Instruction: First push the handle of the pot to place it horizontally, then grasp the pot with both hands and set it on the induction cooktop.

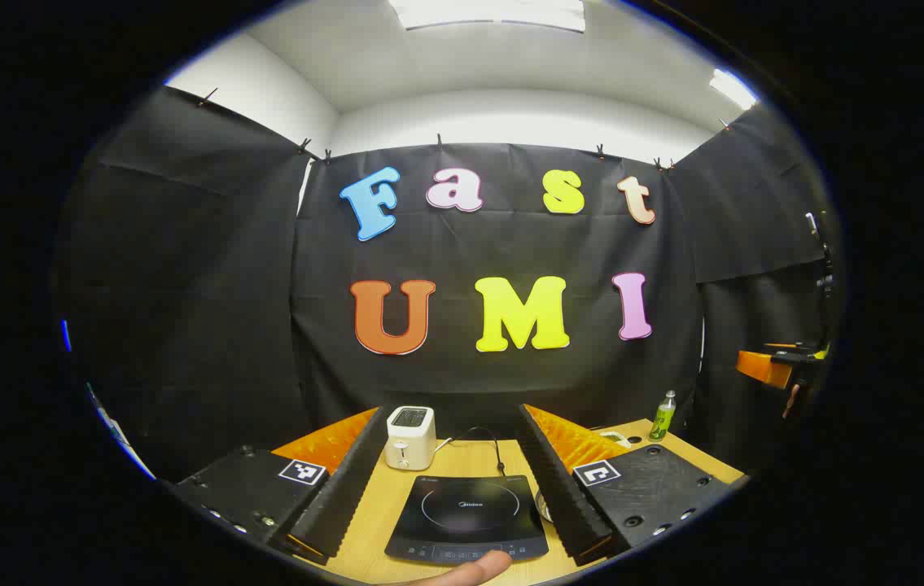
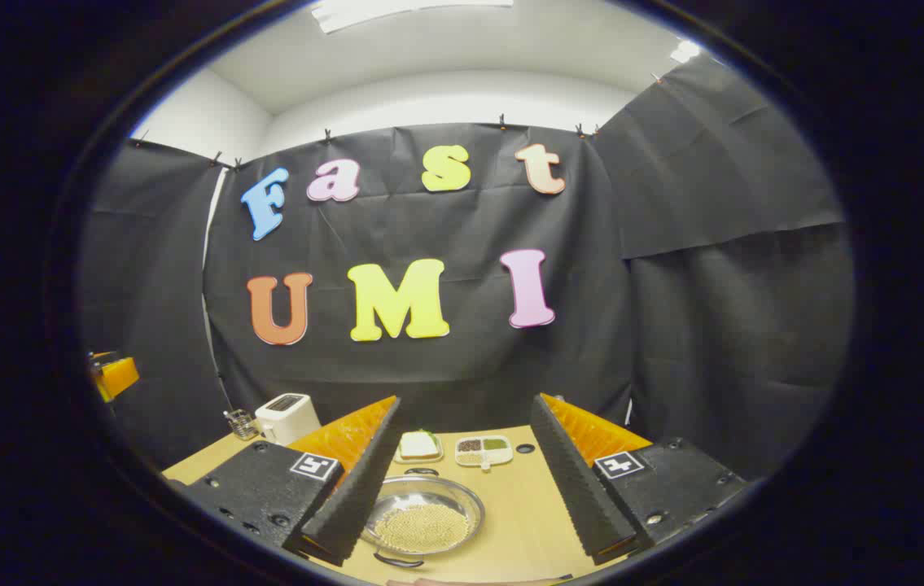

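**Pot between your right fingers, cooktop between your left**

Pot (image 2: 423, 517), a shallow metal one with pale grains in it, sits on the table (image 2: 514, 521) low in your right gripper view, just beside the inner edge of that gripper's left finger. A dark handle (image 2: 398, 561) shows at its near rim, at the bottom edge. Your right gripper (image 2: 462, 509) is spread wide with nothing between the fingers. Behind the pot lie a small plate (image 2: 419, 446) and a divided dish (image 2: 483, 450); a toaster (image 2: 286, 417) stands off to the left.

In your left gripper view, the cooktop (image 1: 468, 517) lies flat on the table between the fingers, its cord running back toward the wall. The left gripper (image 1: 453, 505) is also wide open and holds nothing. A fingertip (image 1: 470, 570) shows at the bottom edge, over the cooktop's near rim. The toaster stands behind the cooktop, and a green bottle (image 1: 663, 416) stands at the far right of the table.
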A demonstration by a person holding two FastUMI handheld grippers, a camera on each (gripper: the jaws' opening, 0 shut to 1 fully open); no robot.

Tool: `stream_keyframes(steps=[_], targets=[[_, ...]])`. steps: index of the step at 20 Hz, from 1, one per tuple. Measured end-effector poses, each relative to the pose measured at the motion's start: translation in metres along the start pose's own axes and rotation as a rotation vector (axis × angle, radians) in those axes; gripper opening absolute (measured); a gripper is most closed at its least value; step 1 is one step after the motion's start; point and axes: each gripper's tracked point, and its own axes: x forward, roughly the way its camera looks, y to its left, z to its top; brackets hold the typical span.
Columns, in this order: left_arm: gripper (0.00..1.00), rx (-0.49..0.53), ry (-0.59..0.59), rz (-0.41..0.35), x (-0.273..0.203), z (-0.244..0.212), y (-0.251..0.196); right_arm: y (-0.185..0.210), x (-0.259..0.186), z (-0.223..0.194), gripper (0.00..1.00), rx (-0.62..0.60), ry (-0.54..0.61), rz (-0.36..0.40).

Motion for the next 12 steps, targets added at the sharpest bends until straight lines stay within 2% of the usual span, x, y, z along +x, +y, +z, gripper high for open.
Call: stream_keyframes(steps=[1,12], targets=[[0.94,0.003,0.000,-0.001,-0.001,0.000,0.000,0.001,-0.002,0.000,0.96,-0.005,0.000,0.003],[0.94,0.024,0.001,-0.003,-0.008,-0.010,-0.002,0.002,-0.011,-0.002,0.96,-0.021,-0.022,0.010]])
